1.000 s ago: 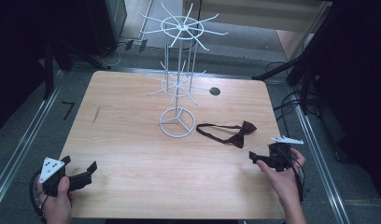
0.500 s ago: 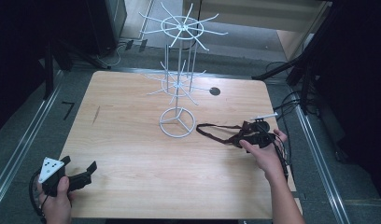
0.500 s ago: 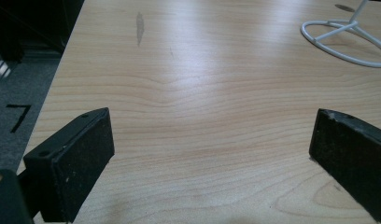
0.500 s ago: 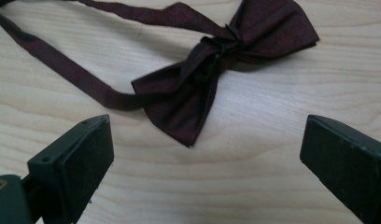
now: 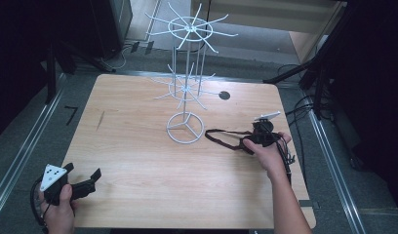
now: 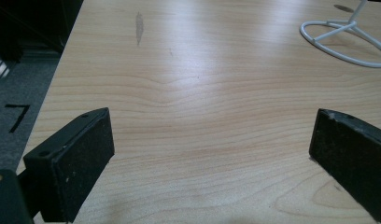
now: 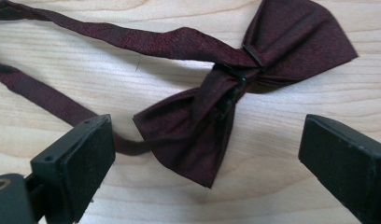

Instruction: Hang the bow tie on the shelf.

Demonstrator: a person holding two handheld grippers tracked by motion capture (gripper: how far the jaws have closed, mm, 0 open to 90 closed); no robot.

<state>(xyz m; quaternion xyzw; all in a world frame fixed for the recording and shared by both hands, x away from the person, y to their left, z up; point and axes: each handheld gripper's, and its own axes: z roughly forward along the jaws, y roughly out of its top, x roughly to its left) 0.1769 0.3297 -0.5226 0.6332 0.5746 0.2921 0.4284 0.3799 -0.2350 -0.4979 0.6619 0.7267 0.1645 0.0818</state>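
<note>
Since a sec ago the right gripper (image 5: 250, 141) has travelled from the near right corner of the tabletop (image 5: 138, 161) in toward the bow tie (image 5: 225, 140), and now sits right over its bow end. Left gripper (image 5: 92, 178) hasn't budged, parked at the near left corner w/ jaws spread wide over bare wood.

Right gripper view: jaws gaping, nothing between the pads yet, and the bow tie (image 7: 226, 100) lies flat on the wood directly ahead, knot and clasp roughly centred btwn the two jaws. Strap runs off to the upper left as a loop. So: approach looks done, grasp not yet made.

Bow tie lies to the right of the white wire rack (image 5: 185, 97), near its ring base but not touching; strap loop points toward the base.

Judgement: this is the pre-grasp. Next move prob needs a short drop and a close on the knot, the thickest bit, rather than a thin wing or the strap, which could slip out. Likely goal = hang it on one of the rack's arms.
</note>
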